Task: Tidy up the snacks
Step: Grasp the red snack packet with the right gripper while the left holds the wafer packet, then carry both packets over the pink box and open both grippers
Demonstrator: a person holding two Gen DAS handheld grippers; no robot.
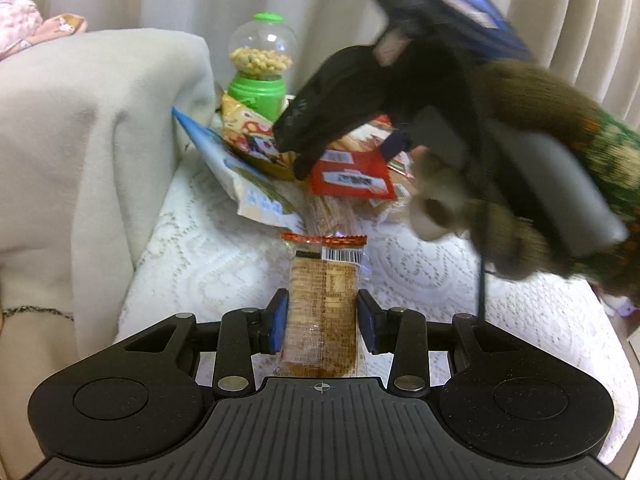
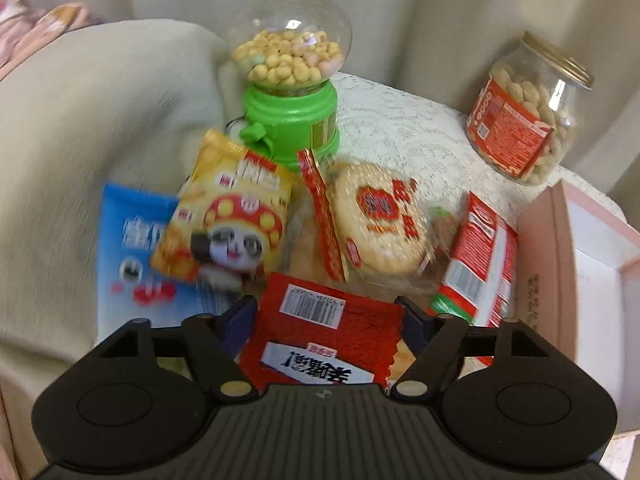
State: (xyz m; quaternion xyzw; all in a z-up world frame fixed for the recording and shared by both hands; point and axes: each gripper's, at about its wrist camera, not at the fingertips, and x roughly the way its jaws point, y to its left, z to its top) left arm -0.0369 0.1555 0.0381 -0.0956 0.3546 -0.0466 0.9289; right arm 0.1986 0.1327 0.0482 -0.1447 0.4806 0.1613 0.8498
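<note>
My left gripper (image 1: pixel 323 316) is shut on a brown cracker packet (image 1: pixel 322 300) with a barcode and orange end, held above the white lace cloth (image 1: pixel 208 264). My right gripper (image 2: pixel 326 316) is shut on a red snack packet (image 2: pixel 320 340) with a barcode; the same packet (image 1: pixel 352 174) hangs from the right gripper (image 1: pixel 296 148) in the left wrist view. Beyond lie a yellow panda packet (image 2: pixel 224 216), a blue packet (image 2: pixel 128 240), a round rice cracker pack (image 2: pixel 376 220) and a red-green packet (image 2: pixel 480 264).
A green candy dispenser (image 2: pixel 290 80) stands at the back of the pile. A jar of peanuts (image 2: pixel 524 112) stands at the back right. A pink box (image 2: pixel 560 248) sits at the right. A cream blanket (image 1: pixel 80 140) covers the left side.
</note>
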